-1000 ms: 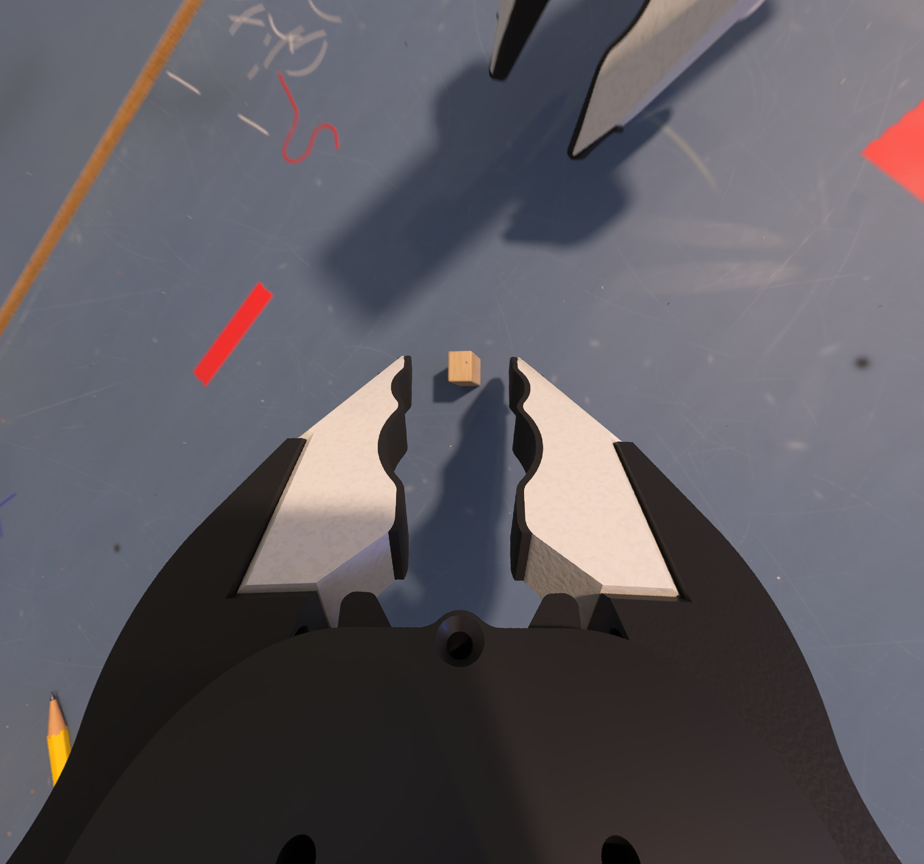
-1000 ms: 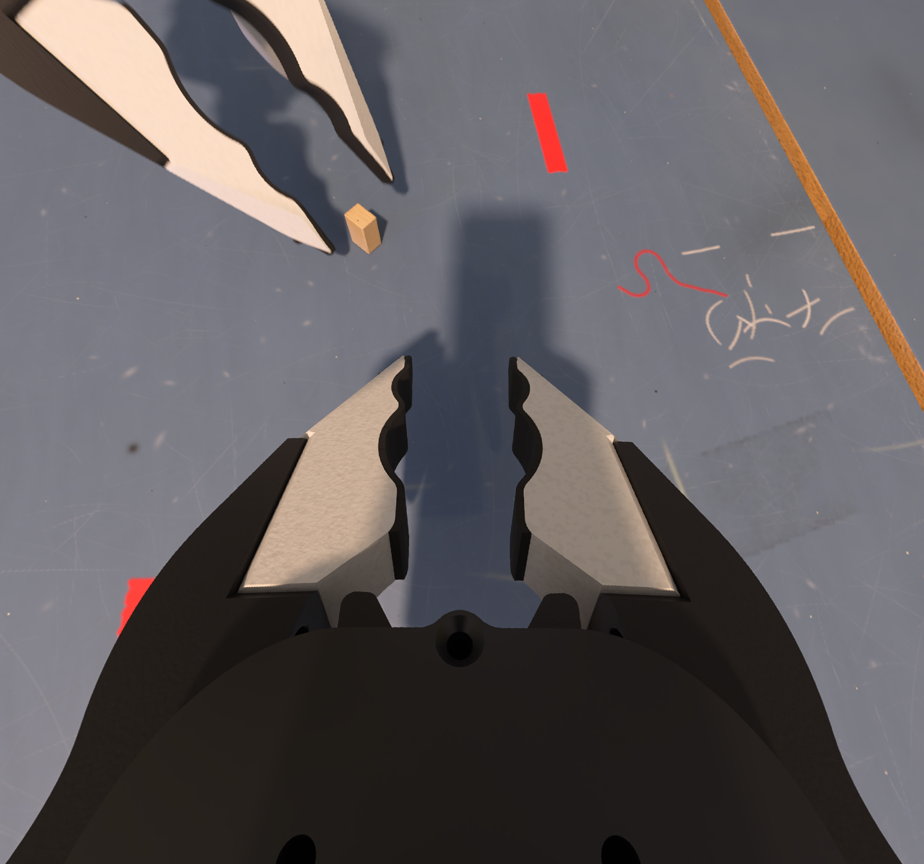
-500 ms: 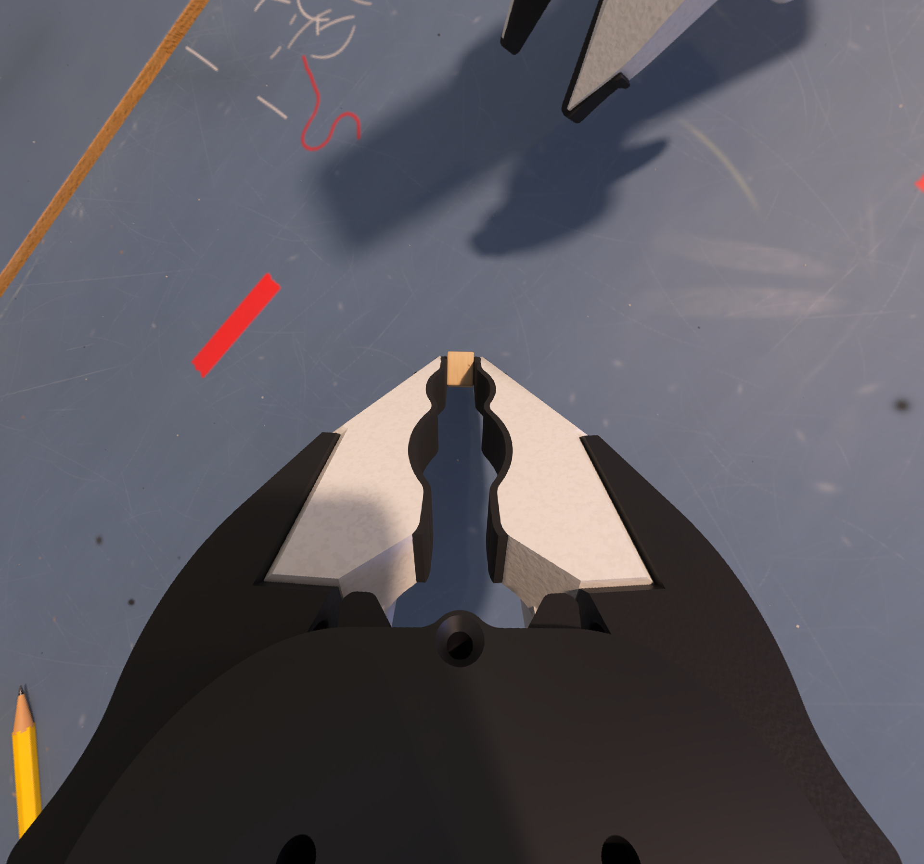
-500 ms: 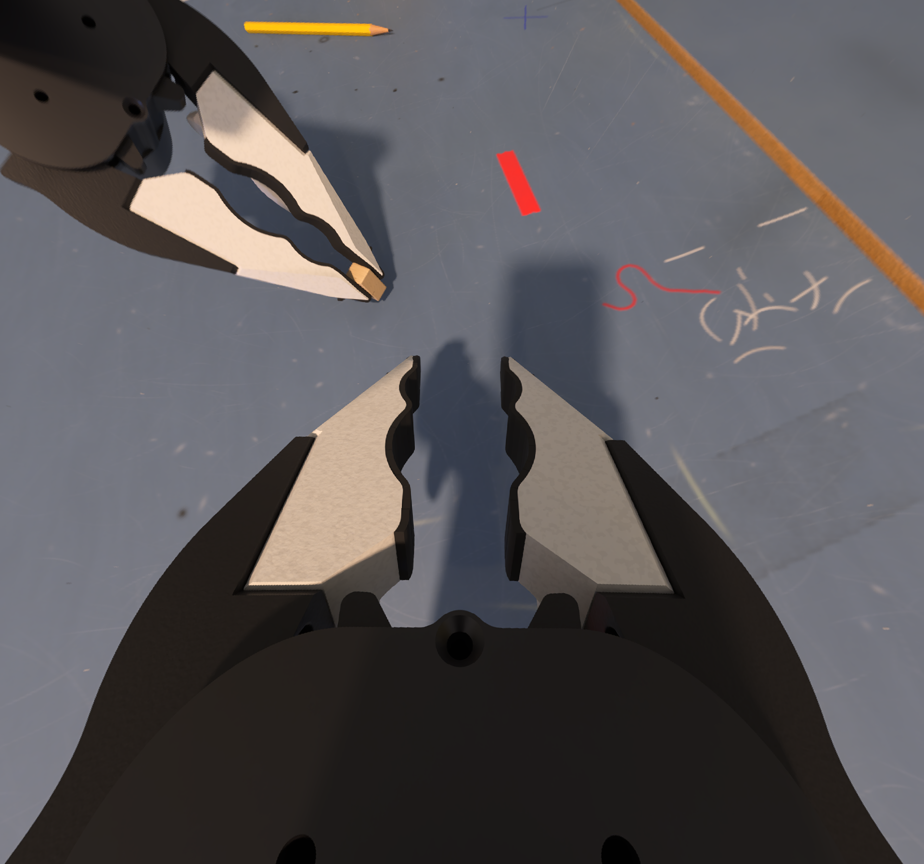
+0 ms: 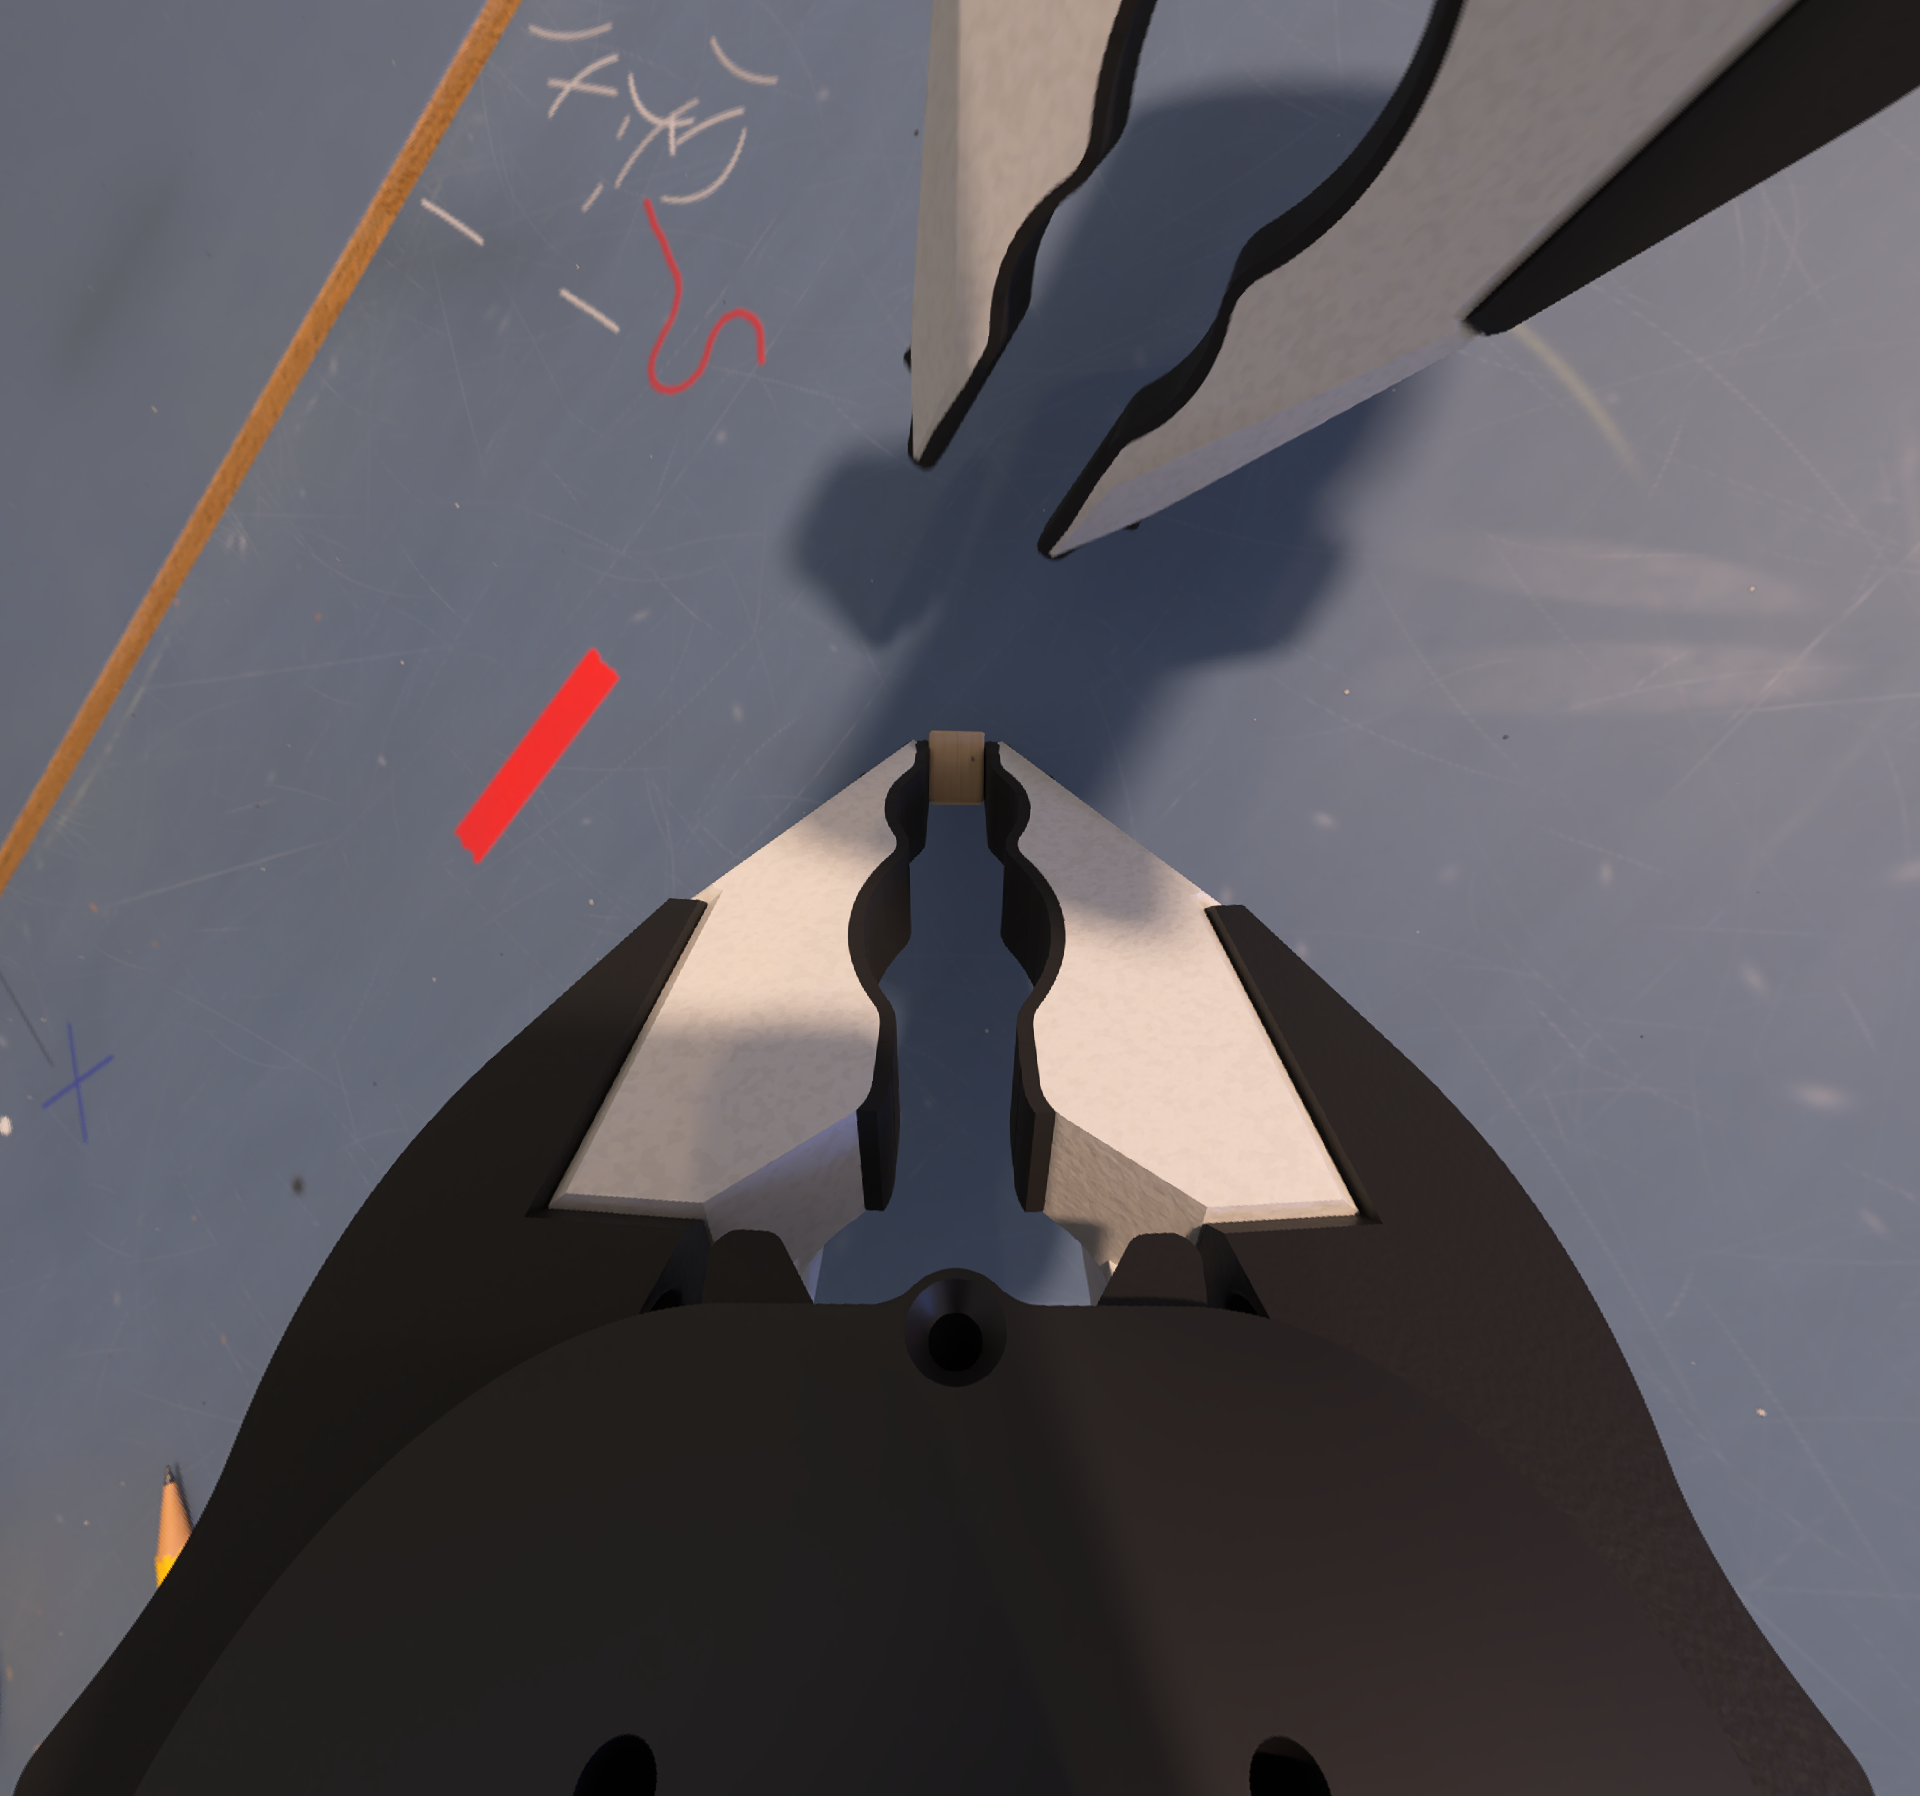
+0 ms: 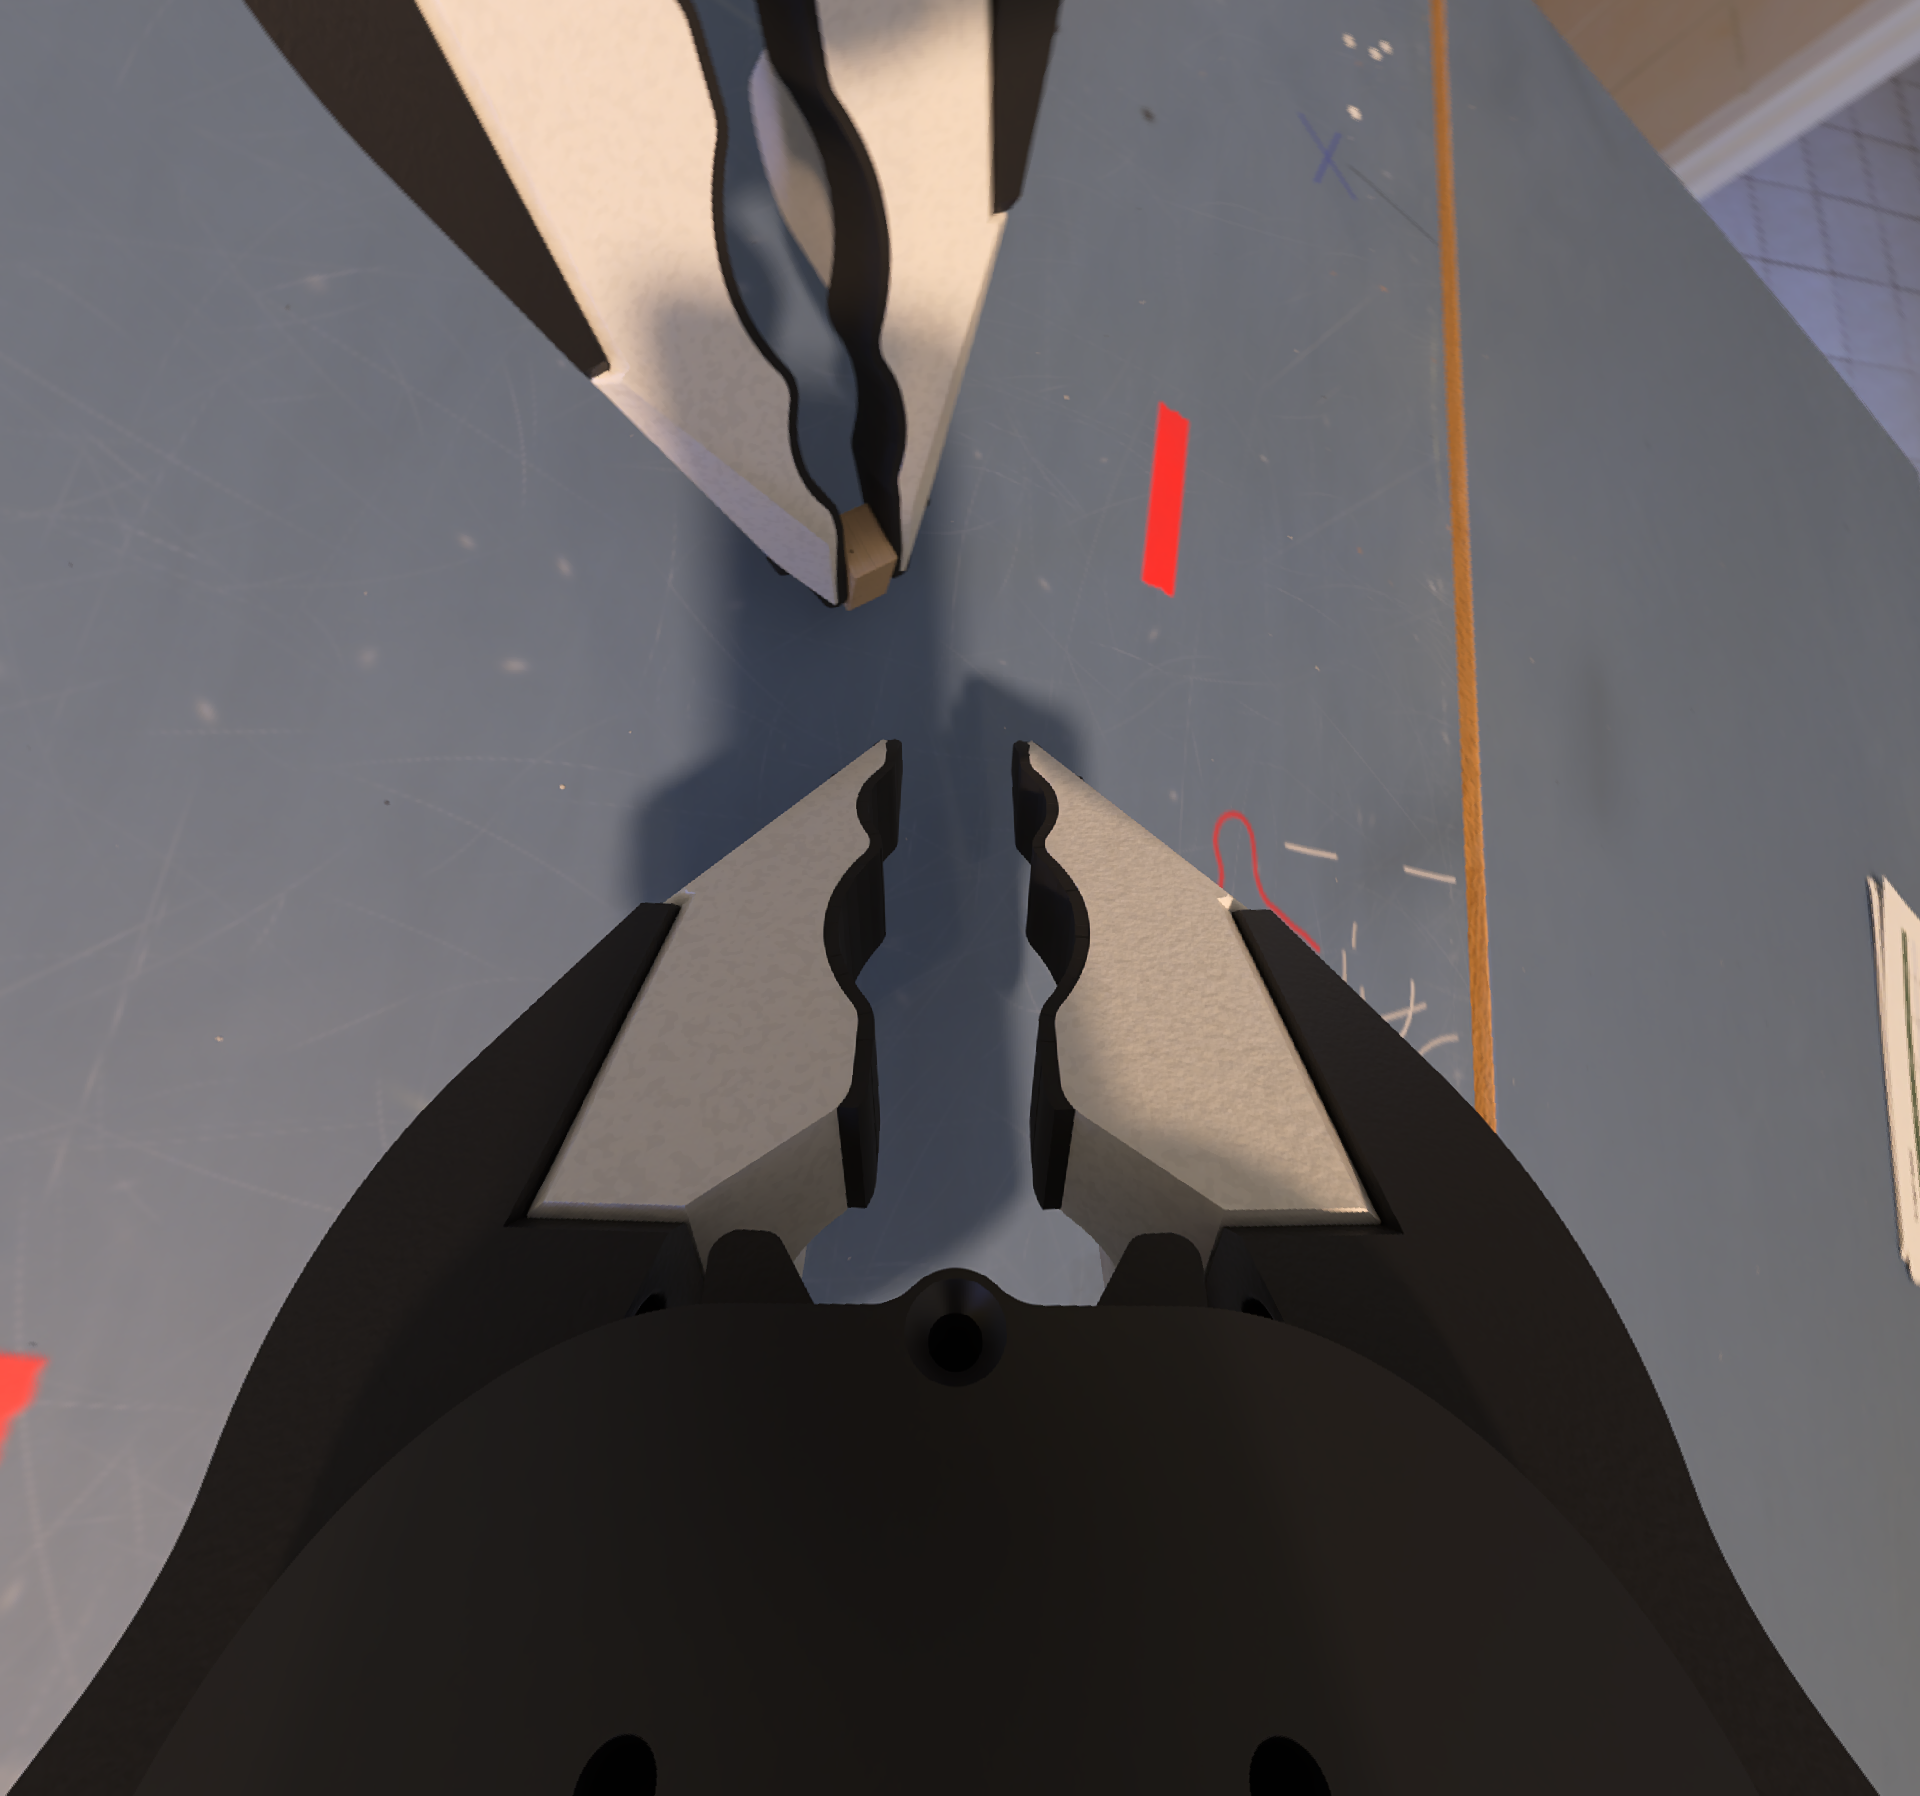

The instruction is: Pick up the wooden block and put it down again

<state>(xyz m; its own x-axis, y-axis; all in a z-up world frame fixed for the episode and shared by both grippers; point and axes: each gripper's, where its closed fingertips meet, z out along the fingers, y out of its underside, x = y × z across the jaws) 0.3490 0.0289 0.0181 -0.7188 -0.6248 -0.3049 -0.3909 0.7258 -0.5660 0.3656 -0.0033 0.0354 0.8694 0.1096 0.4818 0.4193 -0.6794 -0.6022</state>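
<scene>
Item 1: left gripper. Black body fills the lower half of the left wrist view, pale fingers converging at frame centre. Jaws drawn in to a narrow gap, clamped on the block at the very tips. Also seen in the upper centre of the right wrist view, pointing down the frame

Item 2: wooden block. Small, light tan, pinched between the left gripper's two fingertips at centre frame. In the right wrist view it sits at the tip of that gripper, above centre, its lower end jutting just past the fingertips. Whether it touches the table cannot be told

Item 3: right gripper. Black body across the lower half of its own view. Jaws parted with a clear gap, nothing between them. In the left wrist view its two pale fingers enter from the upper right, tips apart, near the block but not touching

Item 4: table. Blue-grey, scratched, with dark gripper shadows at centre

Item 5: red tape strip. Left of centre; right of centre in the other view

Item 6: orange line. Diagonal, upper left

Item 7: chalk marks and red squiggle, upper left

Item 8: pencil, tip only, lower left edge
</scene>
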